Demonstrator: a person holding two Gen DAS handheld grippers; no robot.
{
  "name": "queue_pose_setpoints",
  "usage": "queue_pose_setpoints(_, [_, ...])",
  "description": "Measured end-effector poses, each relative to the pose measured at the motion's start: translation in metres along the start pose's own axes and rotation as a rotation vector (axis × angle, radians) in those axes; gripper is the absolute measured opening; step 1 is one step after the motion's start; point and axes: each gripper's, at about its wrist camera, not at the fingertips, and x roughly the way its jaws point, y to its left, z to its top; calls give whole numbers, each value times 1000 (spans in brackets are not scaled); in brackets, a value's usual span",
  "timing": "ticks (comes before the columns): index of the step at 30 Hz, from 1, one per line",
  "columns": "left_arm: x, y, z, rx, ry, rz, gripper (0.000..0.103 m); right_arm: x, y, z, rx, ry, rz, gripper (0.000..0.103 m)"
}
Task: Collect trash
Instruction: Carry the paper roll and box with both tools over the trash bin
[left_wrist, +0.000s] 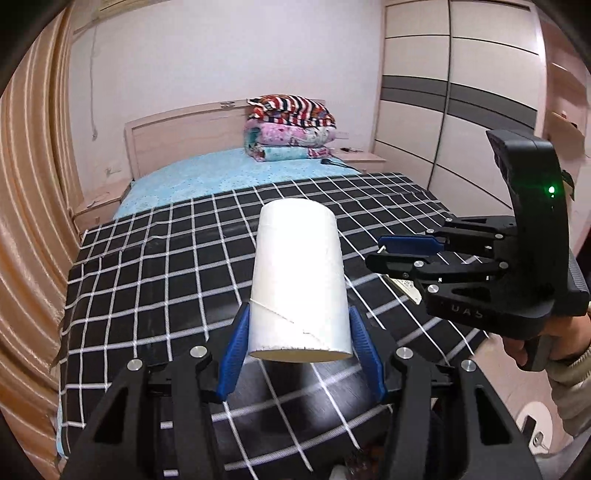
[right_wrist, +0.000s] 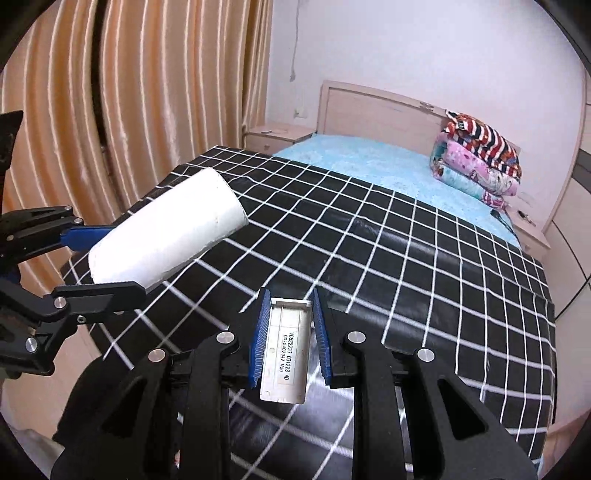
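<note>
So we've got both tools loaded over the bed (left_wrist: 155, 280), the one with the black checkered cover. Our left tool (left_wrist: 299, 343) is clamped on a white cardboard tube (left_wrist: 299, 273), blue pads pressing its near end from both sides, the tube sticking out toward the far headboard. Over on the right, our right tool (right_wrist: 290, 339) is pinching a small flat white plastic piece (right_wrist: 286, 350) with a printed label. Folded blankets (left_wrist: 290, 129) are stacked at the far end.
</note>
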Motion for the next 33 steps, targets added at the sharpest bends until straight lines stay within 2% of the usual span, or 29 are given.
queue_pose_setpoints(11, [-10,-29,-44,-7,45,-61,52,-27,21,-44,-4,19,10,24])
queue_pose_setpoints(23, [-22,-48,-88,14,109,-116,51,-27,48,-100,61,111,78,24])
queue_pose_setpoints(33, [-23,-61,-143,23,228,-166,51,-24,67,-142,89,186,124,24])
